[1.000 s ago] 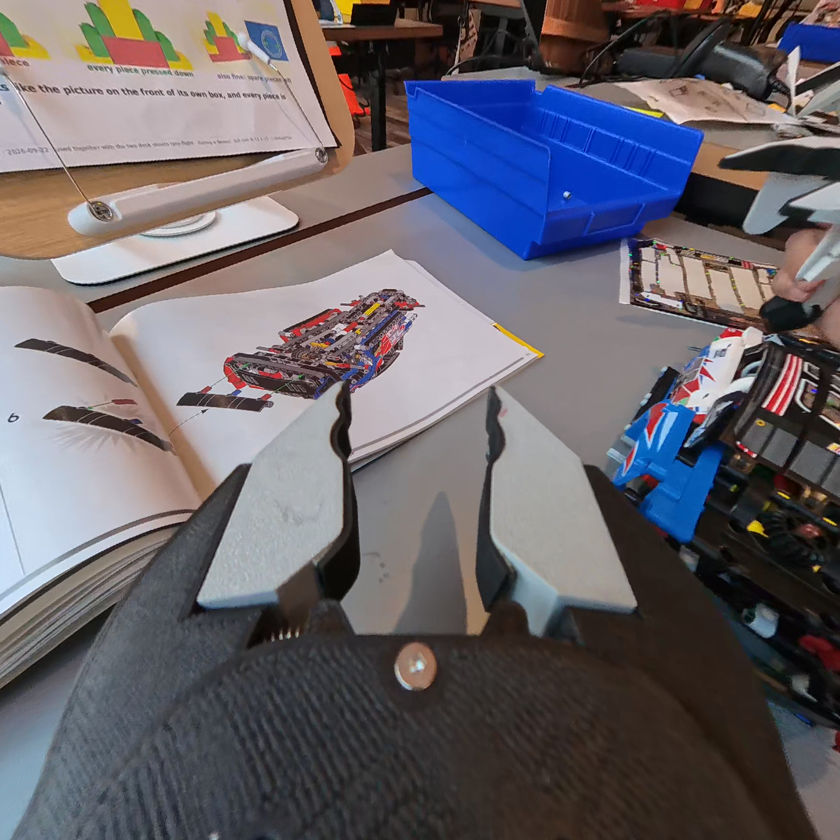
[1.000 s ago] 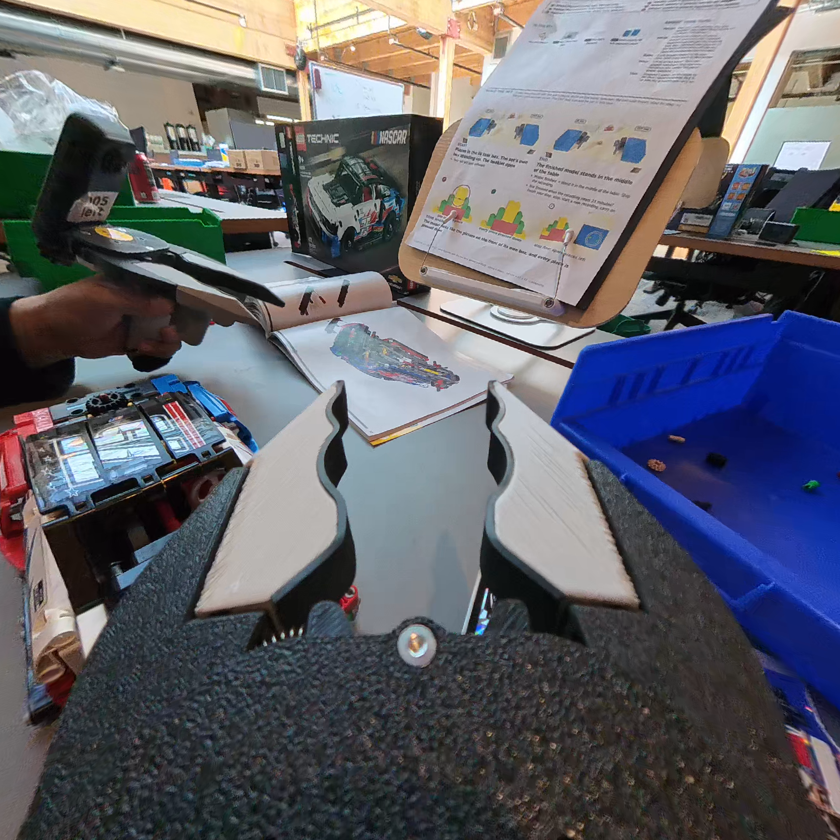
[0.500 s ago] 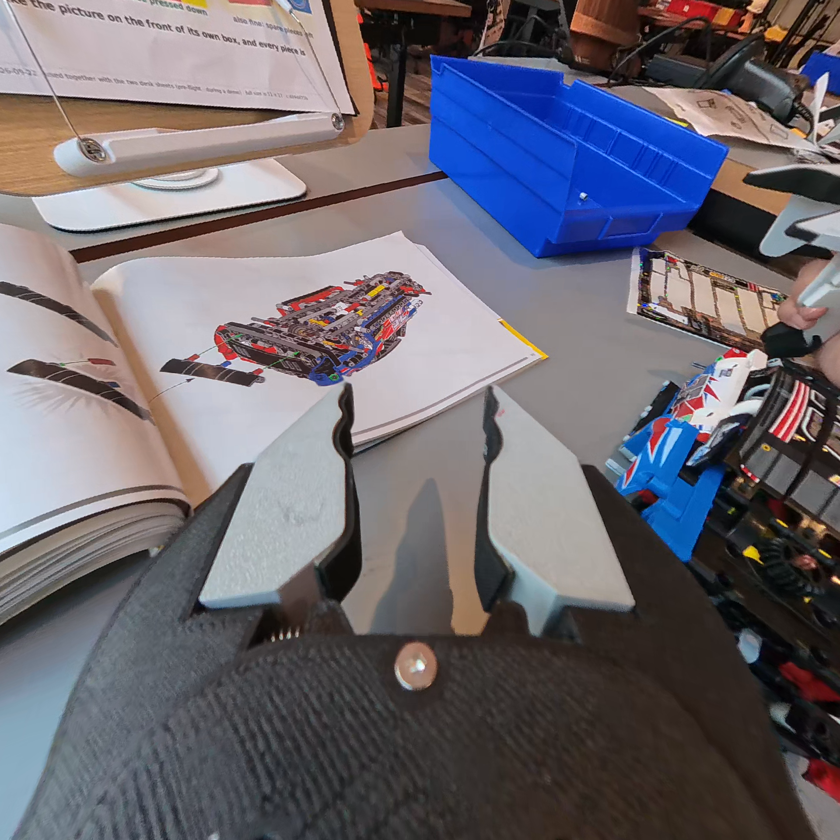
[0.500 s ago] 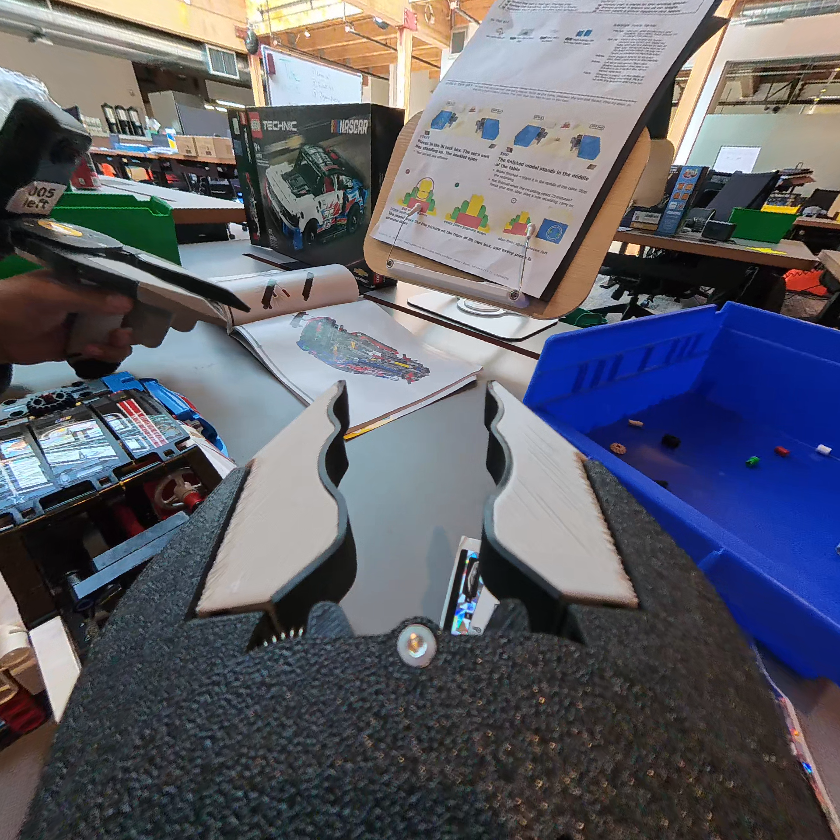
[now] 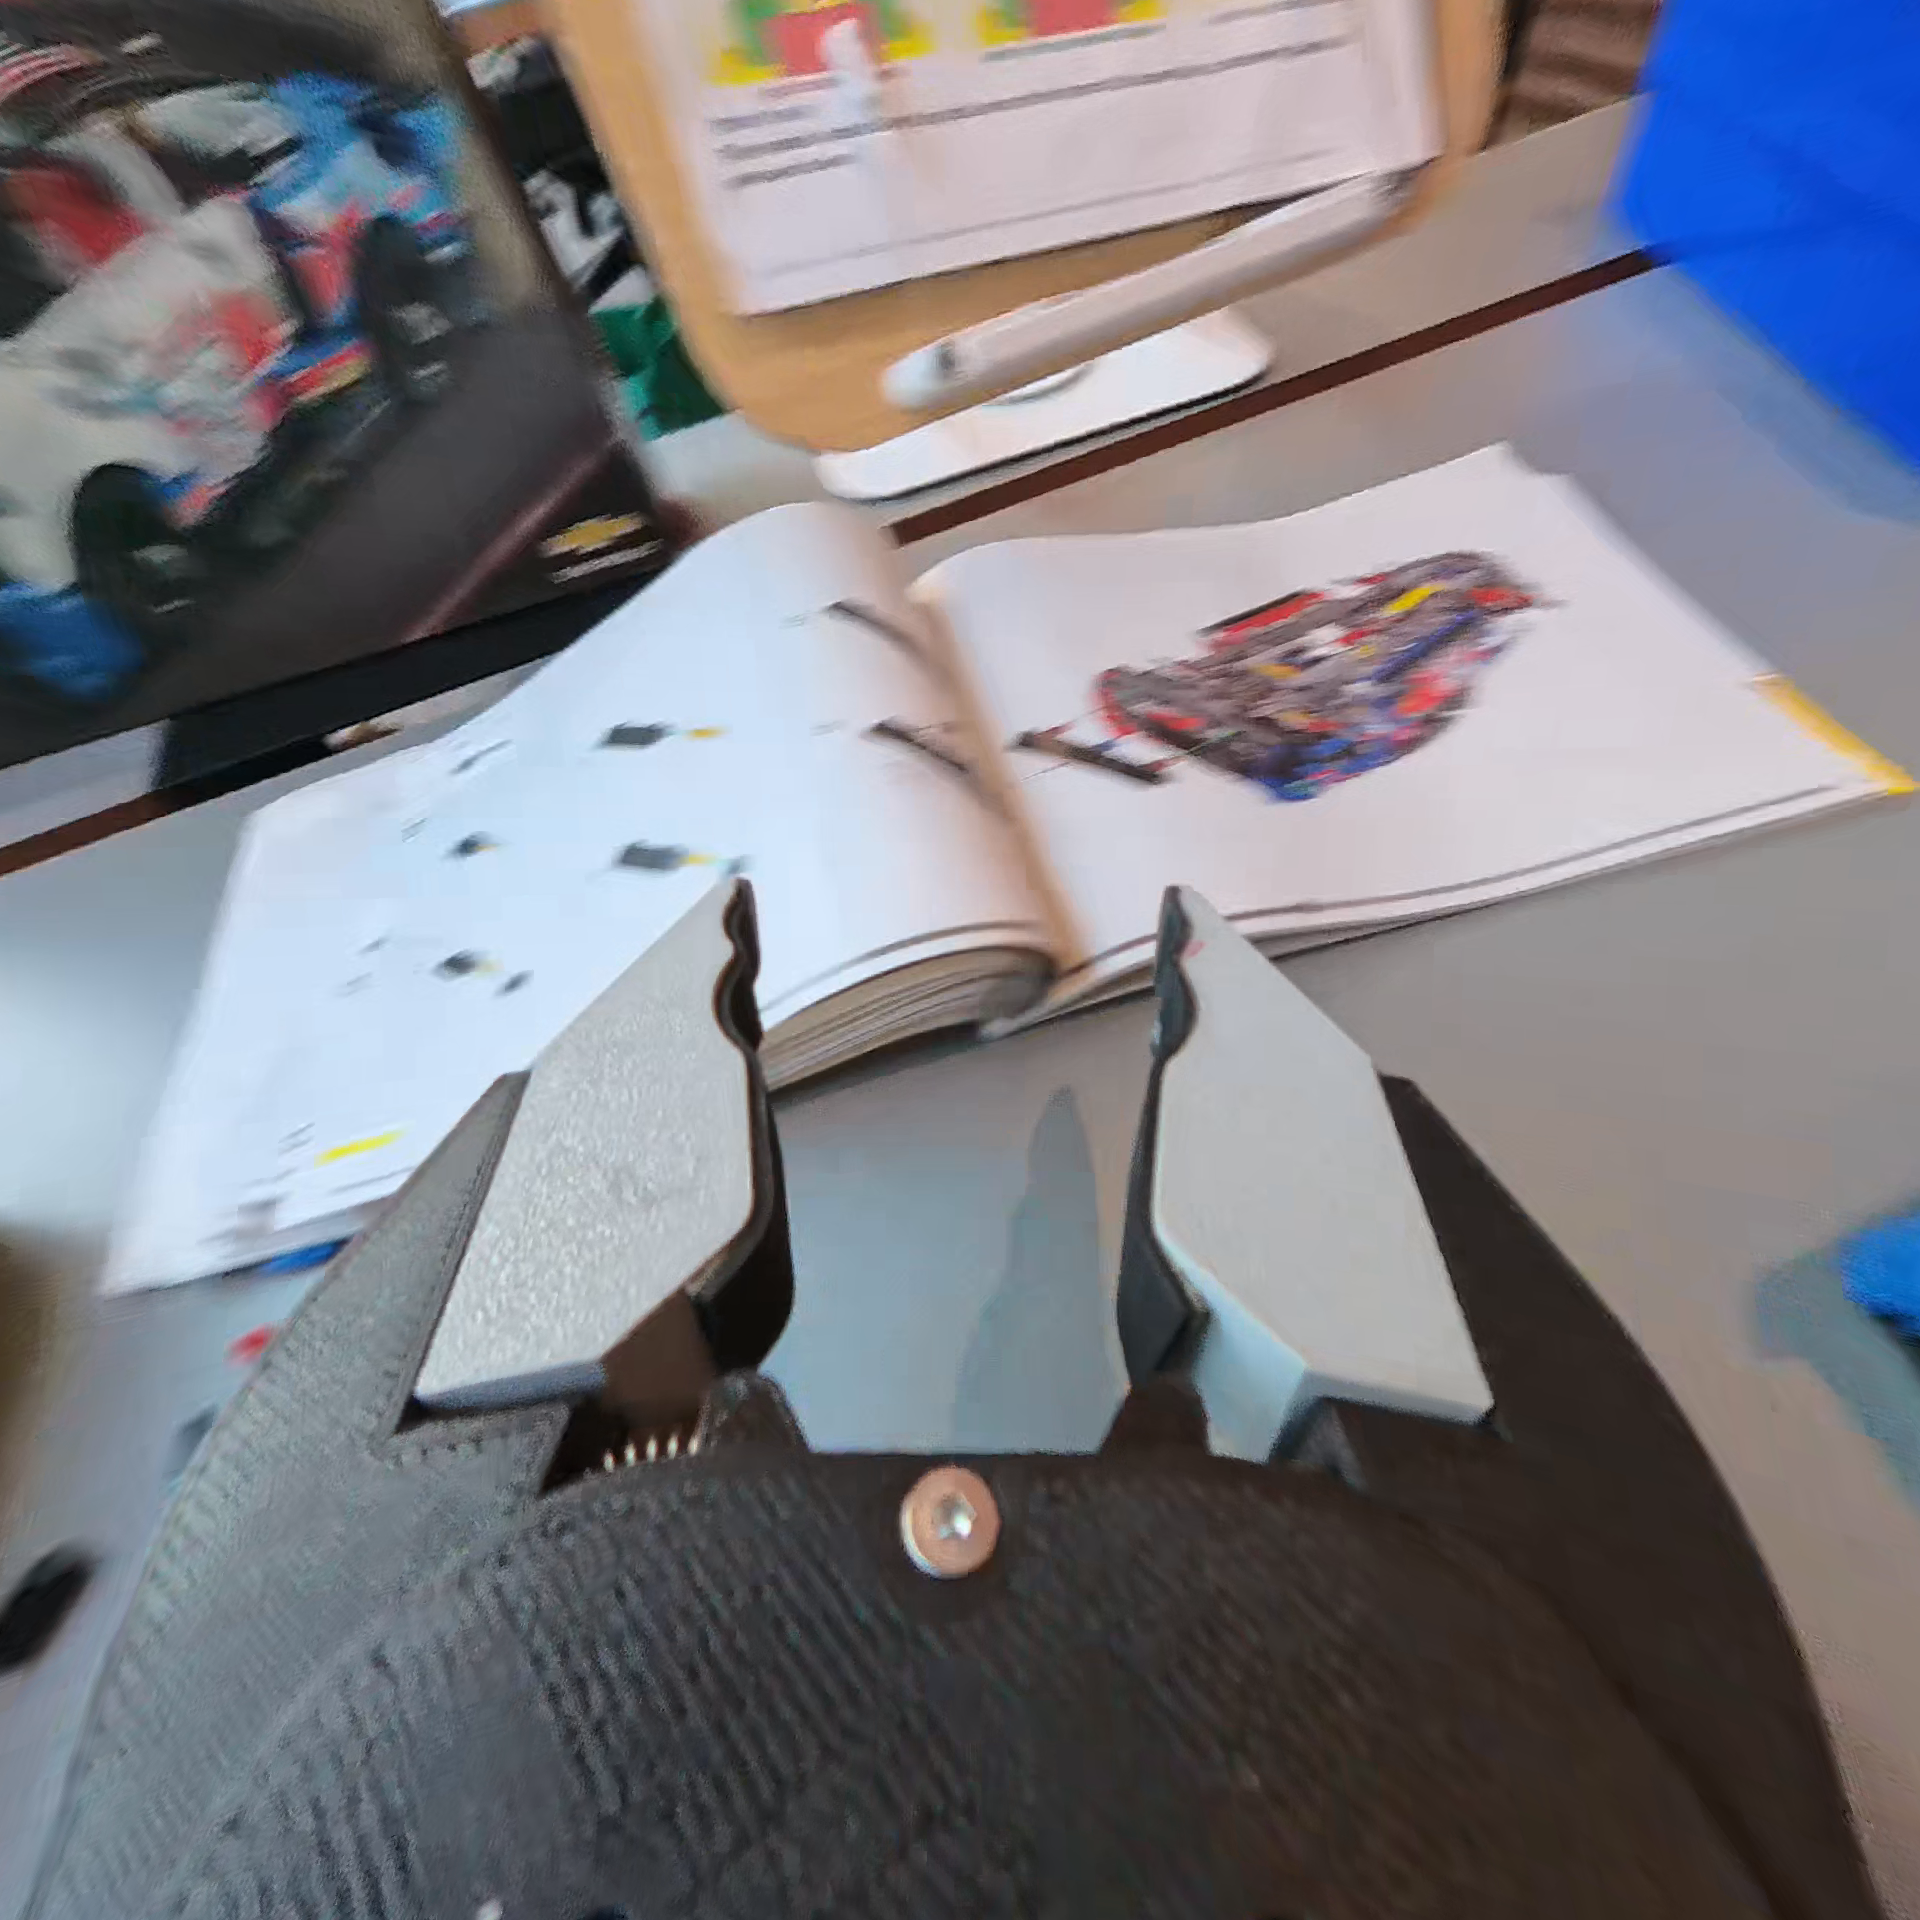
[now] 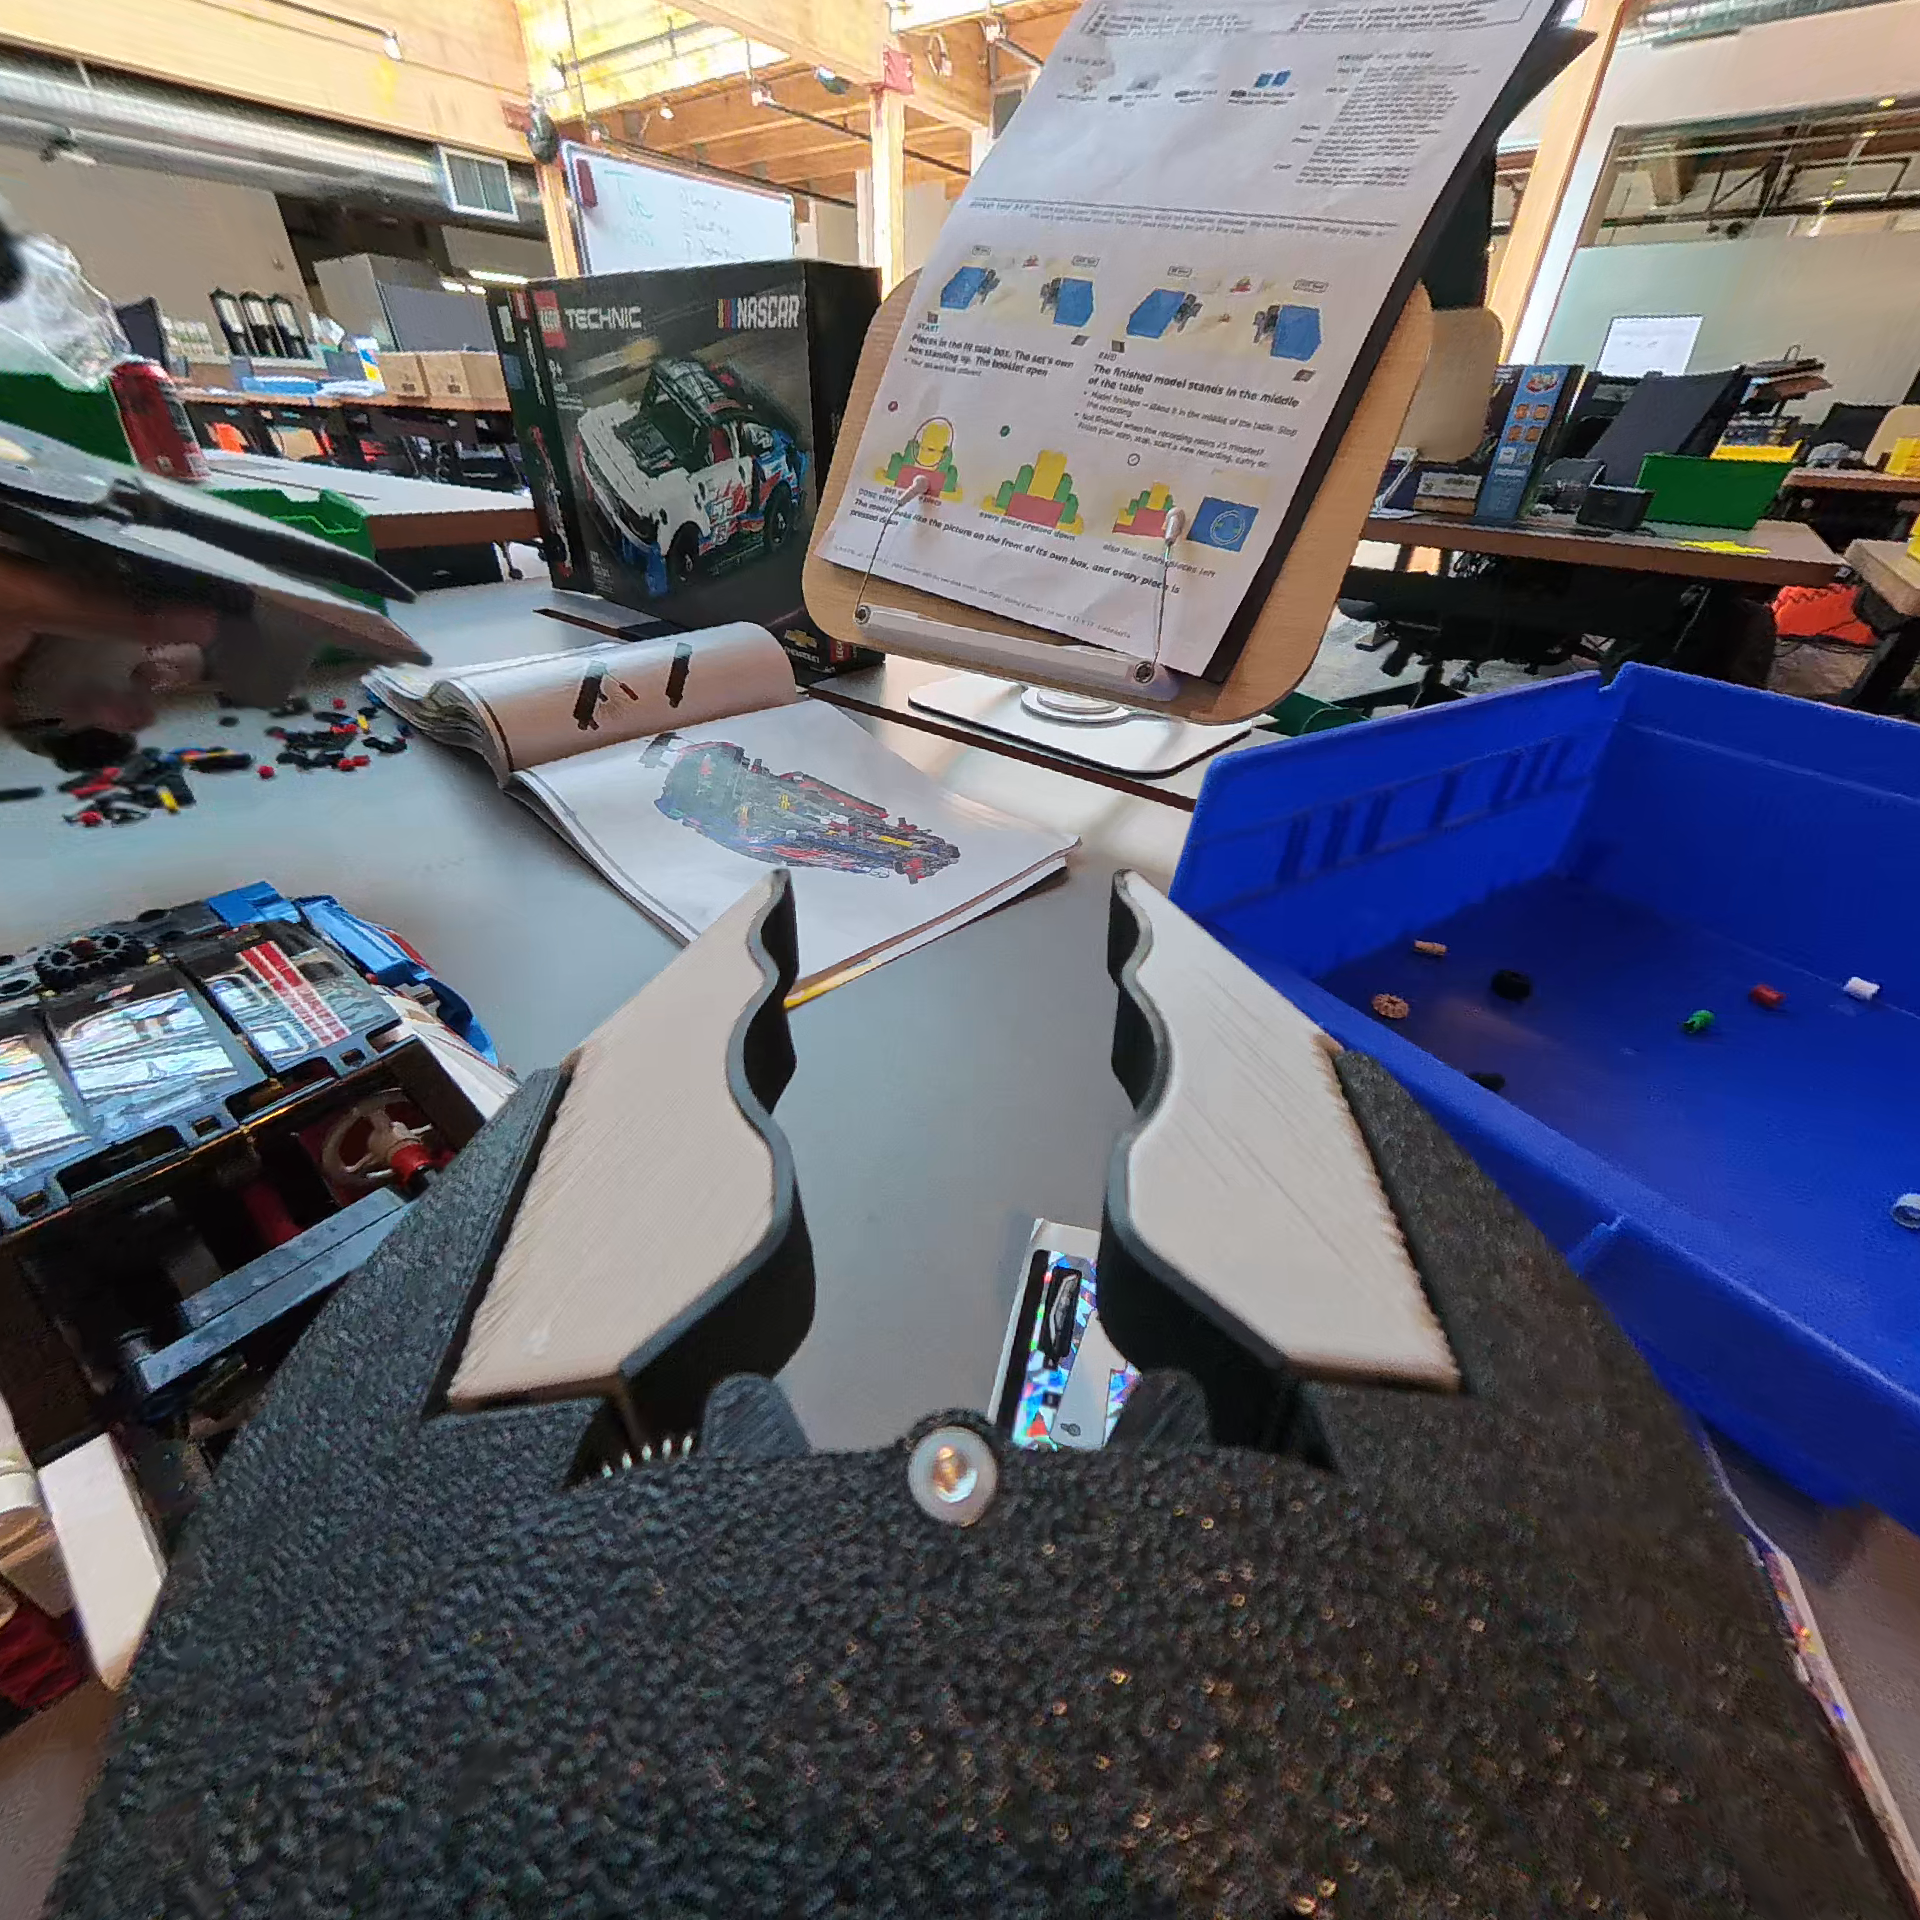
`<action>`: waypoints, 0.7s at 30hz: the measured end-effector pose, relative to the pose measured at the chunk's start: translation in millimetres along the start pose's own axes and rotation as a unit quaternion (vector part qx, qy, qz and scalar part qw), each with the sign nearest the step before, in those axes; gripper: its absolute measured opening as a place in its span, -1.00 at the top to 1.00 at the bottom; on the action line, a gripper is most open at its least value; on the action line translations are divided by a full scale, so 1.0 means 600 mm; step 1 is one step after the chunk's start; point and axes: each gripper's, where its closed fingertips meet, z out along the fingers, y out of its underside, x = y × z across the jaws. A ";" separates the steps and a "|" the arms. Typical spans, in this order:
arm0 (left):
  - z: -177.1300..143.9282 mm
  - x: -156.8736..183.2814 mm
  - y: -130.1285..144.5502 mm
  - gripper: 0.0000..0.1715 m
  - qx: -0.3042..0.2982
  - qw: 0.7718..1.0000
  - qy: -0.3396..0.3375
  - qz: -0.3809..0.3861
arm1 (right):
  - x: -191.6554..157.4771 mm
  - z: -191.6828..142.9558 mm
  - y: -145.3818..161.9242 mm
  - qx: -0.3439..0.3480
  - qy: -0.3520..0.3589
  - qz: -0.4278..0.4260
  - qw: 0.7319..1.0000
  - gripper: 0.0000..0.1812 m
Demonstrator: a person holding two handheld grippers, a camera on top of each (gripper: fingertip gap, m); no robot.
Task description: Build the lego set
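The left gripper (image 5: 951,935) was held with its 2 fingers apart and nothing between them; only bare grey table (image 5: 1558,1091) showed in the gap, and nothing was touched. It was pointed at the near edge of the open booklet (image 5: 1299,790), whose spine ran away from the camera. That view was blurred. The right gripper (image 6: 945,925) was likewise spread wide and empty, hung over the table between the car (image 6: 197,1049) on the left and the blue bin (image 6: 1704,790) on the right.

The part-built car was seen at the near left of the right wrist view, black panels on top and blue pieces at its far end. Its long axis seemed to run from near left to far right, though much of it was cut off by the frame, so its heading could not be told.

Loose pieces (image 6: 208,758) were scattered on the table at the far left, under the left gripper as seen from the right. A few small parts lay in the bin. The set box (image 6: 675,426) and a sheet stand (image 6: 1132,416) stood behind the booklet.
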 end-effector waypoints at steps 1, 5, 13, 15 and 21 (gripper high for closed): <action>-0.006 -0.029 0.009 0.12 -0.019 1.000 -0.014 -0.002 | 0.001 -0.001 -0.002 0.004 -0.001 0.003 1.000 0.34; 0.002 -0.097 0.040 0.07 -0.084 0.996 -0.014 -0.032 | 0.003 -0.001 -0.004 0.008 -0.007 0.012 1.000 0.34; 0.072 -0.021 0.086 0.16 -0.160 0.974 0.126 -0.099 | 0.007 -0.002 -0.006 0.013 -0.008 0.018 1.000 0.34; 0.080 -0.008 0.083 0.16 -0.155 0.973 0.135 -0.101 | 0.008 -0.003 -0.006 0.014 -0.007 0.020 1.000 0.34; 0.089 0.018 0.064 0.16 -0.138 0.975 0.151 -0.088 | 0.007 0.000 -0.004 0.012 -0.011 0.020 1.000 0.34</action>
